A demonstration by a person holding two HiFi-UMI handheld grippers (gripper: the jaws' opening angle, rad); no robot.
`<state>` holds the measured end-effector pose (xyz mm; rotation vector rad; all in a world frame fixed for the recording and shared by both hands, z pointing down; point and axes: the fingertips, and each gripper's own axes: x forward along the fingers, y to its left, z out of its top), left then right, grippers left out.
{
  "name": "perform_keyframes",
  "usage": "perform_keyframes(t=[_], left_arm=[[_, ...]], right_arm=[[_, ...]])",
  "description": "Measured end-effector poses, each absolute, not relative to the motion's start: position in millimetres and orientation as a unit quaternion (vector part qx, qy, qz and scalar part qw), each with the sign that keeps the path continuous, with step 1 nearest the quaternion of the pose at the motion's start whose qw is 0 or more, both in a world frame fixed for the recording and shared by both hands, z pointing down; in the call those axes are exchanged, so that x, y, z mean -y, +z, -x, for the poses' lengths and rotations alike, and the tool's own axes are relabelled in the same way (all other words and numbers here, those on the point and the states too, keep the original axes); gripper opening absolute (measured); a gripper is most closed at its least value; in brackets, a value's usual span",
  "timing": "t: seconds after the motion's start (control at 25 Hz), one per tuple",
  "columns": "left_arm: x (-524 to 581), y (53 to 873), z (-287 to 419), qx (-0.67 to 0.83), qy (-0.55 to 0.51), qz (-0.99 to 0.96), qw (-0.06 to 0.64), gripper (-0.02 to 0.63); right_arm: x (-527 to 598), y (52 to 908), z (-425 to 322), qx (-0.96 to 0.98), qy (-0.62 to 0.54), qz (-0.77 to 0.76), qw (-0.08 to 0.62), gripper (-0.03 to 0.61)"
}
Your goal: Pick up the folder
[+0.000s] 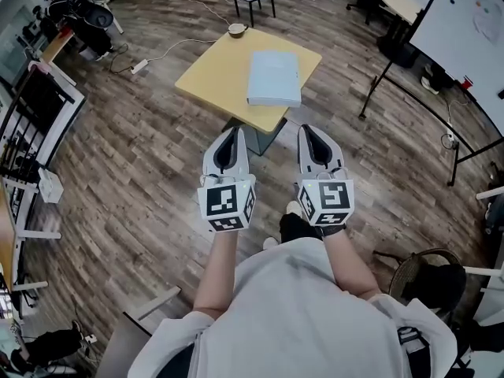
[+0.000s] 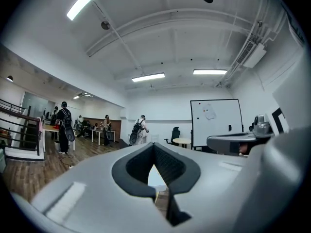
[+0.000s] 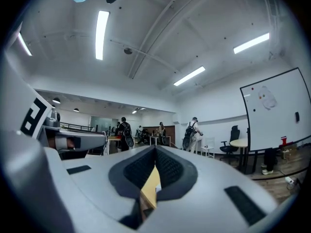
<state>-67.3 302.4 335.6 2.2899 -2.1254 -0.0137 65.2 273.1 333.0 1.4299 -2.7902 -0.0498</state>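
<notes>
Left hand-held gripper [image 1: 229,150] and right hand-held gripper [image 1: 316,146] level, side by side, jaws pressed together, empty, short of folder [image 1: 274,77] on desk [image 1: 213,73].

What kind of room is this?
Probably a shared open office or lab workspace: a whiteboard on a stand, an office chair, a yellow table on wood flooring, and strip lights overhead.

Pale blue folder [image 1: 274,78] on yellow table [image 1: 213,73].
</notes>
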Motion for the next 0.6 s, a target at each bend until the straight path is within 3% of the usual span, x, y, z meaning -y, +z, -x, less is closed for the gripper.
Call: perform_keyframes(t=[0.28,0.6], left_arm=[[-248.6,356.9,82.3,0.679,-0.008,-0.734,0.035,0.009],[-133.7,333.9,89.7,0.681,0.01,-0.733,0.003,0.009]], right_arm=[[-210.5,367.8,-50.2,0.896,-0.003,-0.441,0.047,0.009],[-97.4,352.8,-28.4,0.904,0.005,-0.428,0.027,0.009]])
